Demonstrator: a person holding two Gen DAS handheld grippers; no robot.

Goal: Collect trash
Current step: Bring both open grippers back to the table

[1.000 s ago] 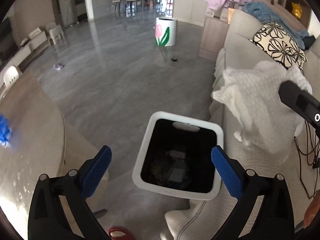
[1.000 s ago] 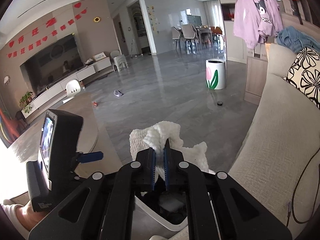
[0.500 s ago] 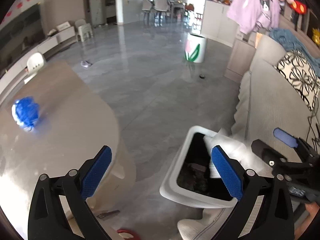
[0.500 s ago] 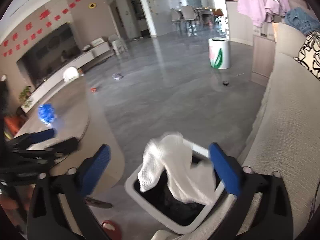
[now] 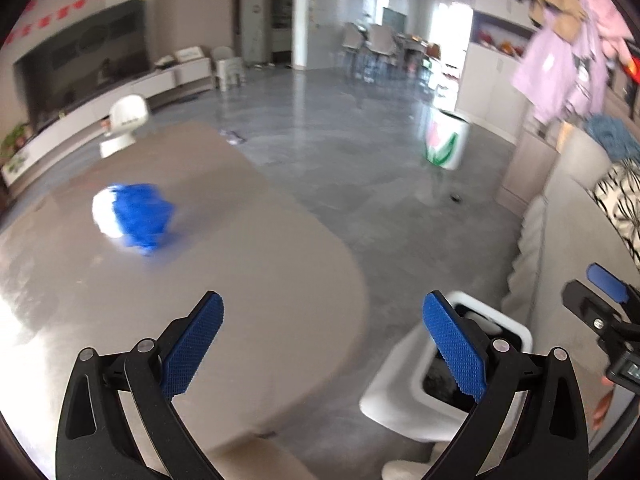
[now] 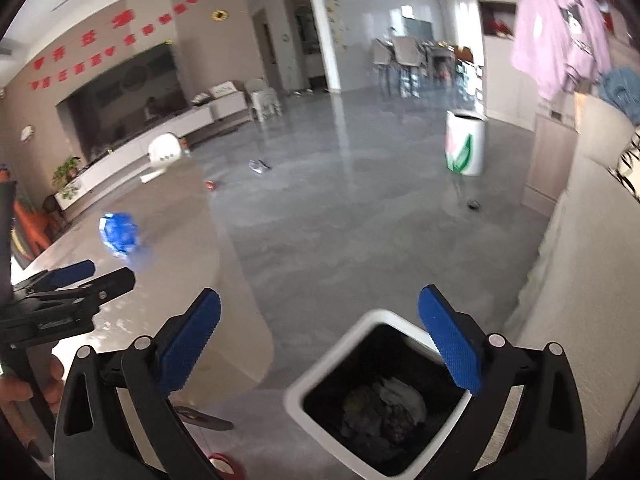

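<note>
A white square trash bin (image 6: 320, 376) with a black liner stands on the floor beside the sofa; crumpled white trash (image 6: 400, 396) lies inside it. It also shows in the left wrist view (image 5: 404, 400). A crumpled blue and white wad (image 5: 134, 220) lies on the brown table (image 5: 240, 280); it also shows in the right wrist view (image 6: 120, 234). My left gripper (image 5: 324, 348) is open and empty over the table's edge. My right gripper (image 6: 320, 344) is open and empty above the bin.
A beige sofa (image 6: 580, 280) runs along the right. A white tulip-printed bin (image 6: 466, 146) stands on the grey floor far back. Small litter (image 6: 259, 166) lies on the floor. A white fan-like device (image 5: 126, 122) sits at the table's far end.
My right gripper opened and dropped the white cloth into the bin. My left gripper swung left from over the bin toward the table and the blue wad.
</note>
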